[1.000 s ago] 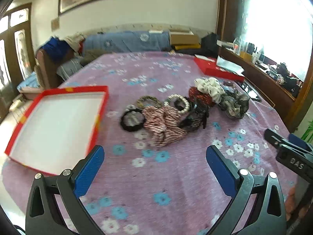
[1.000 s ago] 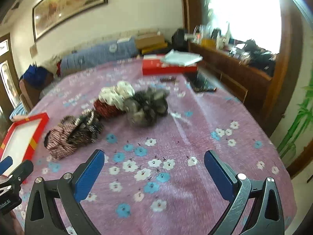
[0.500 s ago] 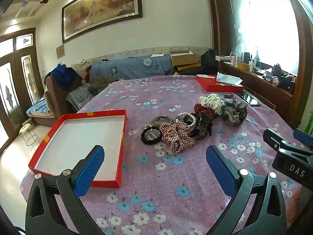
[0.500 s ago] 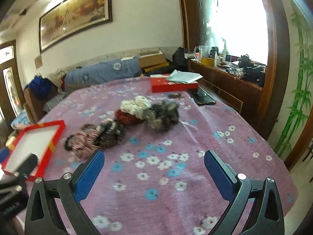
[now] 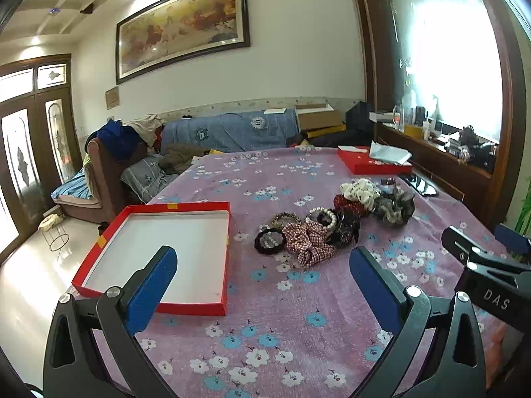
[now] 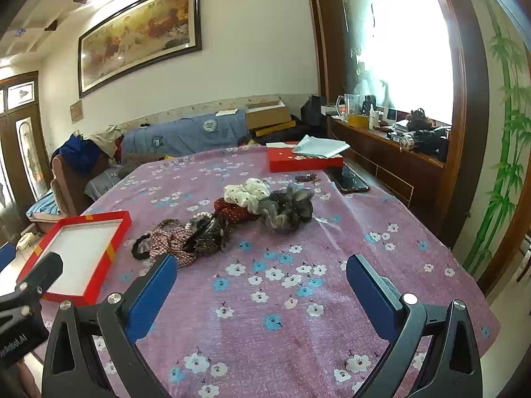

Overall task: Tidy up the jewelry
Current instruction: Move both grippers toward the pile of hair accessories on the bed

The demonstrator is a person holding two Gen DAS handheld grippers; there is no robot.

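Observation:
A pile of hair ties and bracelets lies mid-table: a plaid scrunchie (image 5: 308, 242), a black tie (image 5: 269, 240), a pearl bracelet (image 5: 322, 215), a white dotted scrunchie (image 5: 360, 191) and a grey scrunchie (image 5: 395, 207). The same pile shows in the right wrist view, with the plaid scrunchie (image 6: 169, 243) and grey scrunchie (image 6: 287, 210). An empty red tray with a white floor (image 5: 229, 232) sits left of the pile. My left gripper (image 5: 262, 285) is open and empty above the near table. My right gripper (image 6: 260, 288) is open and empty, well short of the pile.
A purple floral cloth (image 5: 298, 315) covers the table. A closed red box (image 5: 368, 165) with papers sits at the far right, a dark phone (image 6: 348, 180) near it. A sofa with clutter (image 5: 229, 132) stands behind; a wooden sideboard (image 6: 391, 156) runs along the right.
Both grippers have pulled back and risen from the table, so the pile and tray look smaller and farther. Both stay open and empty.

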